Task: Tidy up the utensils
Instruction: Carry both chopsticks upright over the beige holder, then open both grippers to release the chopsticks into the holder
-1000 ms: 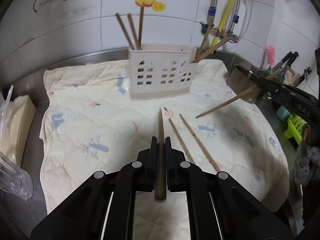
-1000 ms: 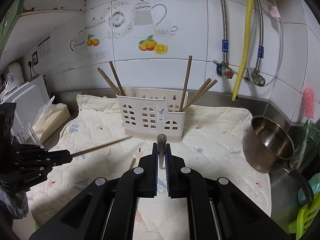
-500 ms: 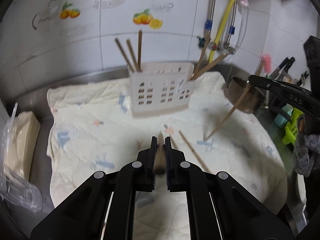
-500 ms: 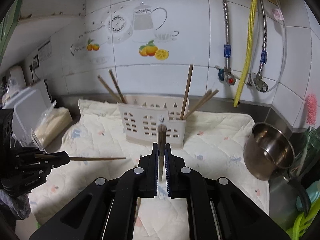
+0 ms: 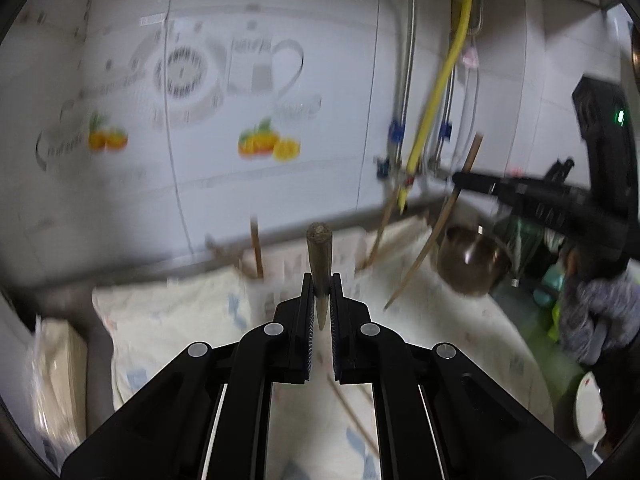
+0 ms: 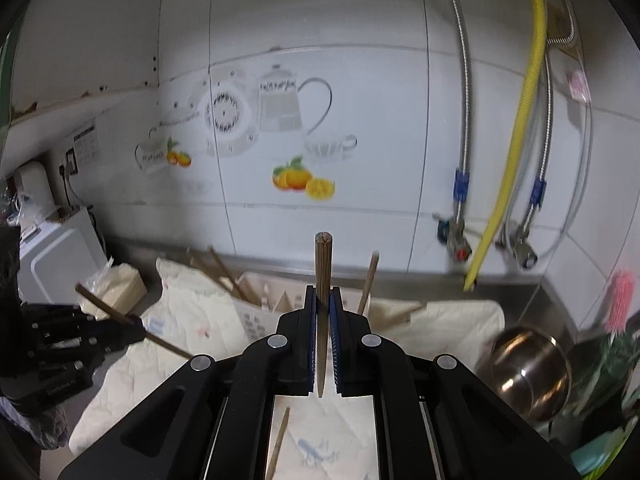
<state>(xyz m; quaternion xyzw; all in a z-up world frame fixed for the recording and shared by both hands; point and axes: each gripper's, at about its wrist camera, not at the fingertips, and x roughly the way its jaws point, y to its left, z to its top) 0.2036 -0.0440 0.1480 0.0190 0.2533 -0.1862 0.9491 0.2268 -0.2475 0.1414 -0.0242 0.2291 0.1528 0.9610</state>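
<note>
Left tongs (image 5: 320,280) pinching chopstick (image 5: 319,256), blunt end up
Right tongs (image 6: 323,292) pinching second chopstick (image 6: 322,280), upright
Beige utensil holder (image 6: 264,312) beyond both tongs on quilted cloth (image 6: 440,320); loose chopstick (image 6: 279,440) below right tongs
</note>
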